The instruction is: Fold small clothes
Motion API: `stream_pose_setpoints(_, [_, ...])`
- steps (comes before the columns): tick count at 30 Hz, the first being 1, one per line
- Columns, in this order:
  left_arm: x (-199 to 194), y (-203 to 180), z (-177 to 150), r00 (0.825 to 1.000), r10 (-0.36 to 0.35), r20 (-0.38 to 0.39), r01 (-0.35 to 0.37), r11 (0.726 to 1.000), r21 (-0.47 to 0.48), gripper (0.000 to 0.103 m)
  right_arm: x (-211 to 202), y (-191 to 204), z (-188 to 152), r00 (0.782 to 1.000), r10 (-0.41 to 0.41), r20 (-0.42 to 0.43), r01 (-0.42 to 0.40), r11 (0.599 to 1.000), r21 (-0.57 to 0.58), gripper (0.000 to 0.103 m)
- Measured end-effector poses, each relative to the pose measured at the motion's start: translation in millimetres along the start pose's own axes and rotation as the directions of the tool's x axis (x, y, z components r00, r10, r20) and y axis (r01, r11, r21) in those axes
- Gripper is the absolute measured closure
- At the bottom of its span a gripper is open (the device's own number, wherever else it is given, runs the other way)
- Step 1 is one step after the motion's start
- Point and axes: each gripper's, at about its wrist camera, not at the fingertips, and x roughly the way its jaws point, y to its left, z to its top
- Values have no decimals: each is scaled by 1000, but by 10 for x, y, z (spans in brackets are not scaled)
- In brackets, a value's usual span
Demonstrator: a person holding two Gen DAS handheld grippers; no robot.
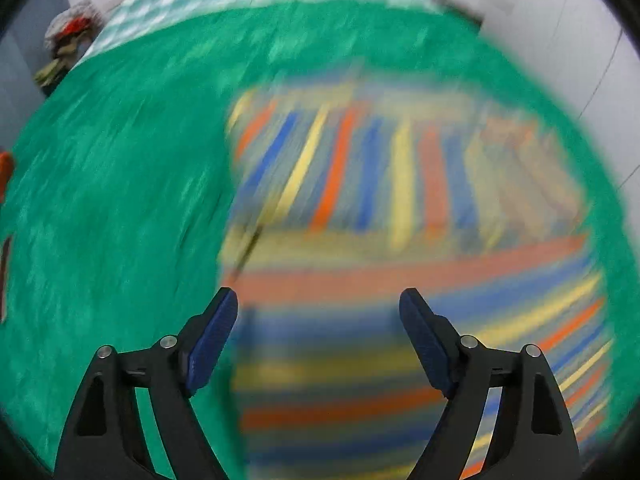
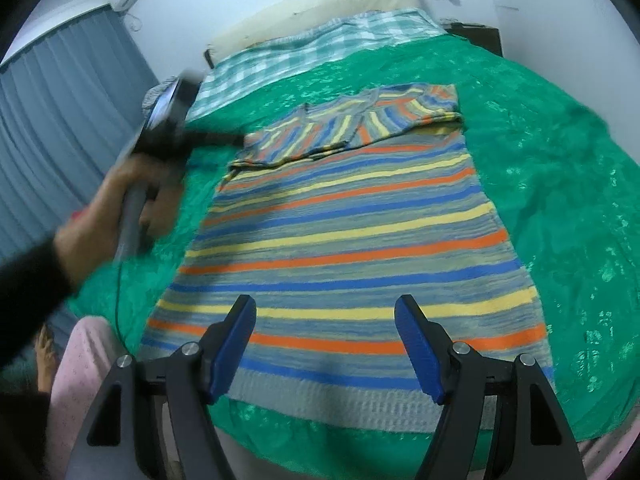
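- Two grippers are in your hands, and both stand with their jaws spread and nothing between the pads.
- Your left gripper (image 1: 318,300) hovers over the striped sweater's (image 2: 352,248) left edge, pointing steeply down; its blue pads (image 1: 212,344) are wide apart and press on nothing. That view is heavily blurred, so you cannot tell whether the tips brush the knit.
- From the right wrist view, your left hand (image 2: 132,200) shows at the sweater's left side, near the folded sleeve, wrapped round the gripper's grey handle; a dark sleeve (image 2: 28,280) covers that forearm.
- Your right gripper (image 2: 325,304) hangs above the sweater's bottom hem, jaws parted a little less widely, gripping nothing.
- The striped sweater lies flat on the green bedspread (image 2: 560,160), hem nearest you, neck farthest away. Both of its sleeves are folded in across the chest, the right one lying on top near the collar.
- Beyond the sweater's neck, a green checked blanket (image 2: 320,44) covers the head of the bed, with a cream headboard (image 2: 320,4) behind it.
- Left of the sweater, past the bed's edge, a grey curtain (image 2: 60,100) hangs.
- Near the sweater's bottom left corner, pink fabric (image 2: 88,360) shows at the bed's edge.
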Motion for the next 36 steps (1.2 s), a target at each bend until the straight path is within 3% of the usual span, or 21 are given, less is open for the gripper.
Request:
stream_pose_setpoints(2, [54,88,-445,997,67,-39,-66,997,40,17,-24,-93,48,1000,-23,2,23,999,28,32])
stream_pose_setpoints(4, [-140,192,-718,997,74,-3,-74,997,33,11,-78,-218,100,998,-70,3,70,996,58,31])
stream_pose_setpoints(7, [-465,279,-1017,994,110,12,-110,994,20,11,-192,-466,160,984,-175,-23,176,979,104,32])
stream_pose_setpoints(9, [-694,277,-1204,995,90,42,-90,996,10,10,-239,-545,184,976,-213,-44,216,972,95,31])
stream_pose_setpoints(12, [-808,172,-1455,996,49,76,-52,998,31,5,-261,-519,226,971,-235,-53,235,972,-4,31])
stream_pose_setpoints(16, [-619,-42,-1798,993,116,22,-118,991,70,6,-117,-418,155,974,-219,-65,213,973,-88,31])
stream_pose_setpoints(18, [-578,-43,-1955,992,125,19,-126,991,37,5,52,-441,23,965,-226,-131,214,972,-101,31])
stream_pose_setpoints(21, [-703,9,-1979,995,98,36,-98,995,-5,5,46,-511,-57,962,-226,-156,219,974,-58,32])
stream_pose_setpoints(25, [-900,59,-1977,980,145,134,-144,989,-15,5,-144,-509,20,963,-262,-64,259,964,-50,31])
stream_pose_setpoints(28, [-985,145,-1949,974,141,175,-136,990,-40,5,-221,-481,34,963,-268,-34,267,963,-34,31])
stream_pose_setpoints(36, [-1077,186,-1933,966,133,221,-126,991,-45,5,-259,-313,23,962,-273,-17,272,961,-48,31])
